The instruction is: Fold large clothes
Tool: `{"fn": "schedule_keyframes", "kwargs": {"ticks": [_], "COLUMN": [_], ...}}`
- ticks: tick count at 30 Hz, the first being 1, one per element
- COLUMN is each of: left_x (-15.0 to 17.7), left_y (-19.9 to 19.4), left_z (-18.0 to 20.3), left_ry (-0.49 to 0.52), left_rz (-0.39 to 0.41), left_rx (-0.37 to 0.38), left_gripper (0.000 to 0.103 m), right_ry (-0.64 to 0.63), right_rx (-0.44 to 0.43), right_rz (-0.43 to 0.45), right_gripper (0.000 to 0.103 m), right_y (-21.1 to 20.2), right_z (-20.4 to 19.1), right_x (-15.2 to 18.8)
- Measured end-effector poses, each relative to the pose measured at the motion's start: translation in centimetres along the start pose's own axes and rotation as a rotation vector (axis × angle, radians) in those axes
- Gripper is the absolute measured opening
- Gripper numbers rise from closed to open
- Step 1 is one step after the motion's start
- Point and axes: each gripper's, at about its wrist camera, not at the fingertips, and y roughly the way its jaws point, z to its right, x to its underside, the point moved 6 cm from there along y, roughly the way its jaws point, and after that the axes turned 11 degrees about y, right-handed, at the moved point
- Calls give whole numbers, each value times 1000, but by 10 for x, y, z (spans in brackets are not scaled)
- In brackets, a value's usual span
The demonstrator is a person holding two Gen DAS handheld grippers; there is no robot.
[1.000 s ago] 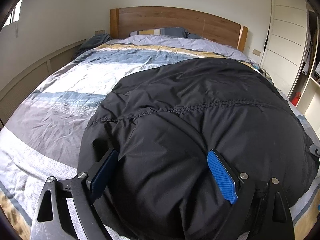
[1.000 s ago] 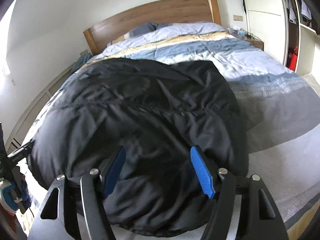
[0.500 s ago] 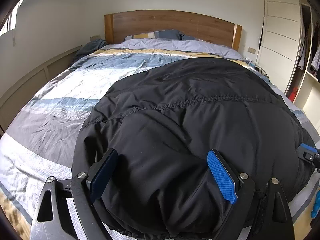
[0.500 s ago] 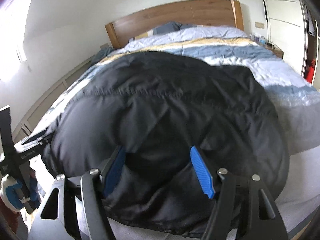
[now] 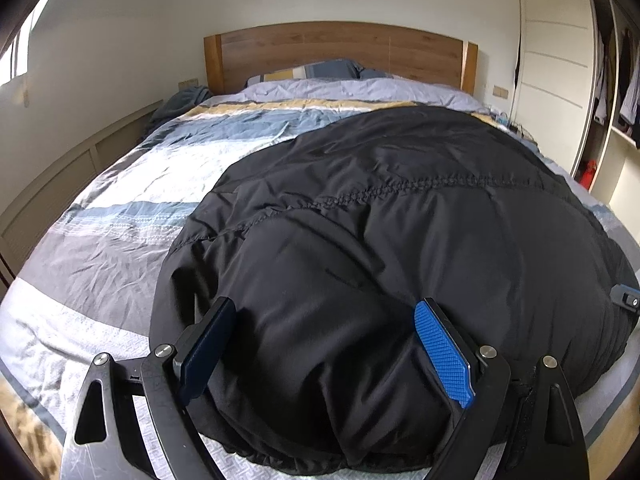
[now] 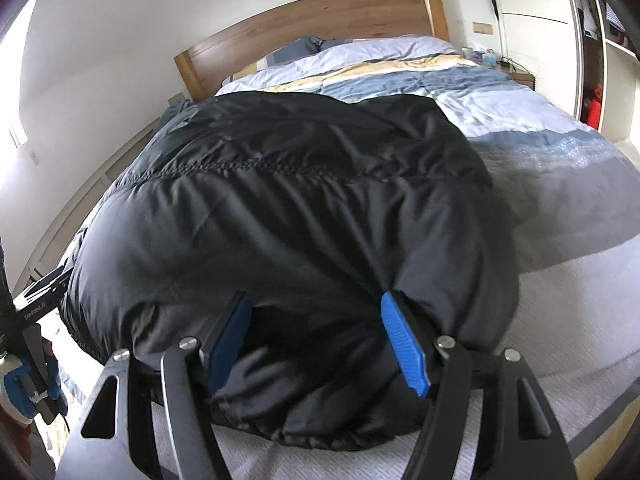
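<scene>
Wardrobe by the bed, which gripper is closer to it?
Right. The right gripper is at the black jacket's near edge on the wardrobe side; the left gripper is at the same edge, farther from the wardrobe.

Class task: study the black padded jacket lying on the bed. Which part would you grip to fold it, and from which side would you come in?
Grip the black padded jacket at its near hem, one gripper toward each end, coming from the foot of the bed. The hem bulges up off the cover there, so it probably offers fingers a thick edge, and the left gripper and right gripper already straddle it.
</scene>
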Motion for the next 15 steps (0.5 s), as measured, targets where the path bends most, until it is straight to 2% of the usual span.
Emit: {"fn": "schedule_keyframes", "kwargs": {"ticks": [6,8,12,14,15], "left_x": [7,9,7,3,1], "left_y": [-5,-9,-27,-38,-42], "left_z": [0,-4,-33,-55,-70], "left_ry": [31,26,-28,-66,-87], "left_rz": [-27,-33,12,40,49], "left_rx": [-4,23,29,20,12], "left_gripper": [90,91,102,103,103], "right_ry": [9,15,25,39,45], "right_rx": [16,23,28,38,54], "right_rz": [-5,-4,31,58,69], "right_gripper": [66,66,66,68,75], "right_y": [-10,-14,-33,-45,-48], "right_z": [6,10,21,31,37], "right_x": [2,1,-10,-19,-23]}}
